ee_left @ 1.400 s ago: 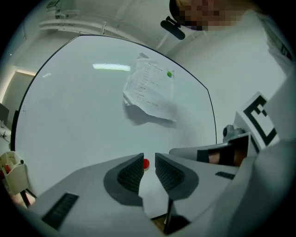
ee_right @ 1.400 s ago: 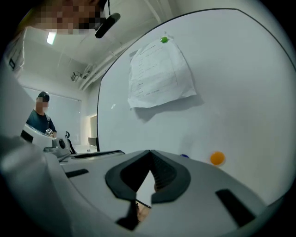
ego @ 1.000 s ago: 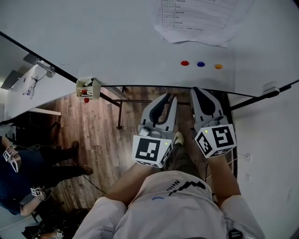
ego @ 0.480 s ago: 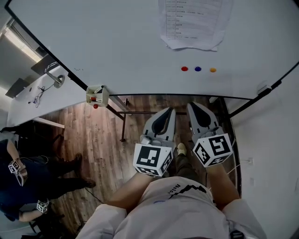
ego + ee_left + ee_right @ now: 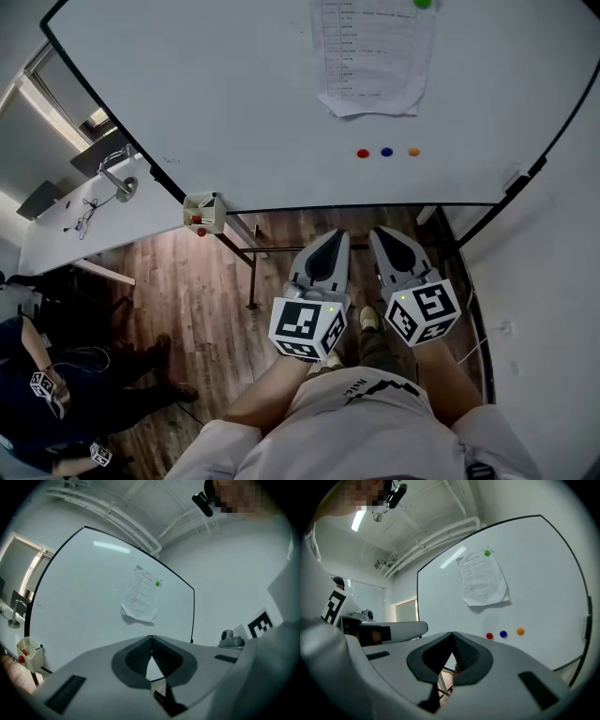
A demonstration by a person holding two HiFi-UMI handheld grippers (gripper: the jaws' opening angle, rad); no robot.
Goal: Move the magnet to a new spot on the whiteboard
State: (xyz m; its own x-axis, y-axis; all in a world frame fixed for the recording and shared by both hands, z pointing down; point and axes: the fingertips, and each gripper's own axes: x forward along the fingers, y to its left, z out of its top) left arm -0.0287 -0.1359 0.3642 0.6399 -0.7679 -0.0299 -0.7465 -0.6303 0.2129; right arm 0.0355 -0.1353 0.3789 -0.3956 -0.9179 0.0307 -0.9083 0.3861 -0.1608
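Note:
Three small round magnets sit in a row low on the whiteboard (image 5: 234, 103): red (image 5: 363, 154), blue (image 5: 387, 152) and orange (image 5: 413, 151). A green magnet (image 5: 422, 4) pins a printed sheet (image 5: 375, 56) higher up. The right gripper view shows the same row, with red (image 5: 489, 636), blue (image 5: 503, 633) and orange (image 5: 520, 631). My left gripper (image 5: 326, 255) and right gripper (image 5: 387, 246) hang side by side below the board's lower edge, well short of the magnets. Both are shut with nothing between the jaws, as seen at the left gripper (image 5: 151, 638) and right gripper (image 5: 452, 634).
A small holder with red items (image 5: 204, 213) hangs at the board's lower left corner. The stand's dark legs (image 5: 246, 258) cross the wooden floor below. A white desk (image 5: 84, 225) runs along the left, and a person in dark clothes (image 5: 47, 394) is at the lower left.
The left gripper's jaws have closed from partly open to shut. The head view has tilted up, so more of the board shows and both grippers sit lower in the picture.

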